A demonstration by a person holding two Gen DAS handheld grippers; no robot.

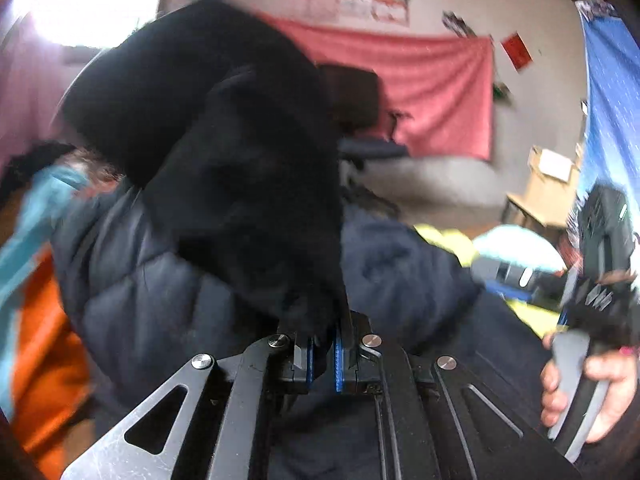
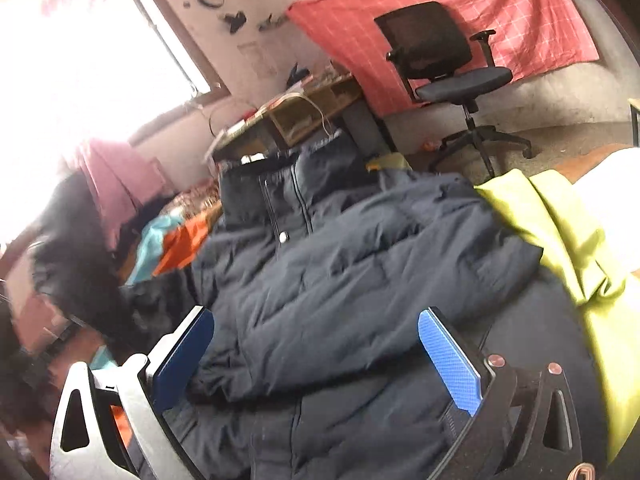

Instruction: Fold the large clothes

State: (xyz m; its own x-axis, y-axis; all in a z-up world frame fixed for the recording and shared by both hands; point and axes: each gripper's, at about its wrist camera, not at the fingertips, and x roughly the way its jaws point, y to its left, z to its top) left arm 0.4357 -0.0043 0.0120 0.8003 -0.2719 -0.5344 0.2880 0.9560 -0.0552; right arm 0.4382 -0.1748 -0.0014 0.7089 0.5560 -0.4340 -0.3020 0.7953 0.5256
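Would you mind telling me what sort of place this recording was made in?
Probably a lived-in room at home, a bedroom or study. A black office chair stands before a red checked cloth hung on the wall, a cluttered wooden desk sits under the window, and a navy puffer jacket lies spread among other clothes.

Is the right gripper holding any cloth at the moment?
No, the right gripper is wide open above the navy puffer jacket, nothing between its pads.
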